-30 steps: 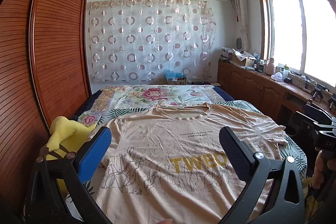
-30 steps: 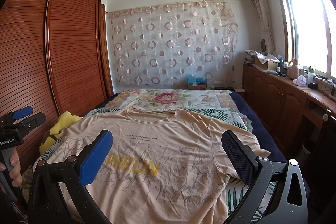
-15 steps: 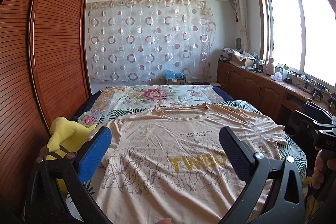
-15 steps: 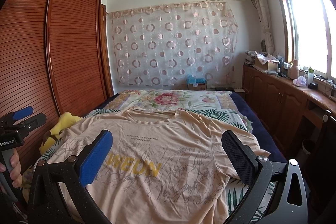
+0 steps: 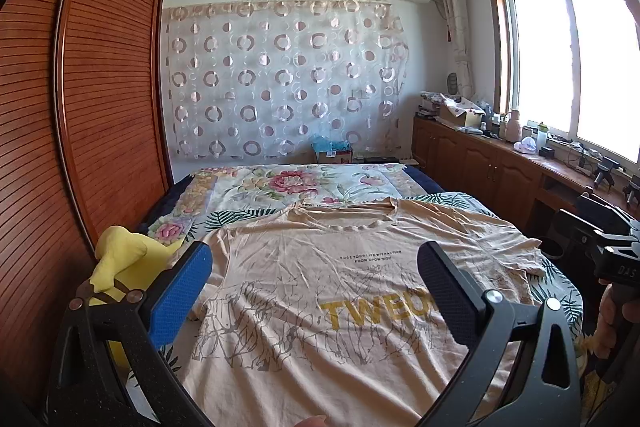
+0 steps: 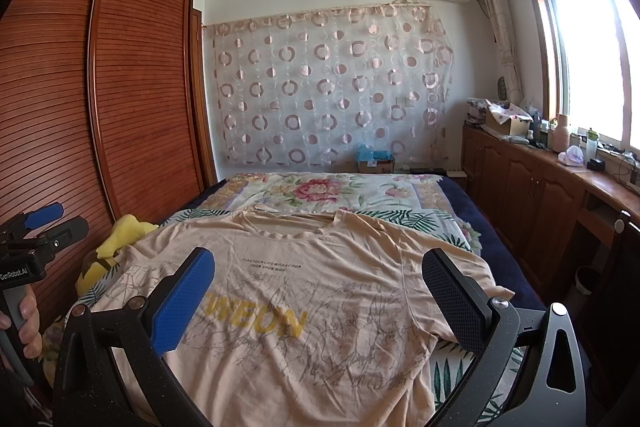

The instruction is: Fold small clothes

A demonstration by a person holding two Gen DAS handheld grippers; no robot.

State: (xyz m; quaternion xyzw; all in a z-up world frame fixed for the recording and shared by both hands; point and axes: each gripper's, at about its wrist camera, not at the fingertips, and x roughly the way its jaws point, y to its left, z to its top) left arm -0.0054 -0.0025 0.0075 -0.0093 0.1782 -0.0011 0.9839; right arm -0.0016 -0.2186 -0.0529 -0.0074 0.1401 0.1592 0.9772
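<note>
From the left wrist camera we see our left gripper (image 5: pixel 312 291) with its two fingers spread wide apart, one blue pad and one black, gripping nothing and raised above the near part of the bed (image 5: pixel 352 187). A beige T-shirt (image 5: pixel 340 291) lies spread flat, front side up, on the flowered bedspread, its neckline toward the far wall and yellow lettering across the chest. A yellow plush toy (image 5: pixel 120 263) sits at the shirt's left, beside the slatted wooden wardrobe (image 5: pixel 100 99). At the right edge our right gripper (image 5: pixel 600 239) comes into sight with a hand around its handle; from this angle we cannot tell how its fingers stand.

From the right wrist camera our right gripper (image 6: pixel 320 299) is likewise released, fingers wide and bare, held over the lower half of the T-shirt (image 6: pixel 320 291). The shirt covers the near part of the bed (image 6: pixel 320 187), one sleeve reaching toward the right edge. The yellow plush toy (image 6: pixel 120 239) peeks out by the left shoulder. At the far left our left gripper (image 6: pixel 40 227) shows, hand on its handle. A curtain with ring patterns (image 6: pixel 328 87) hangs on the far wall.
</note>
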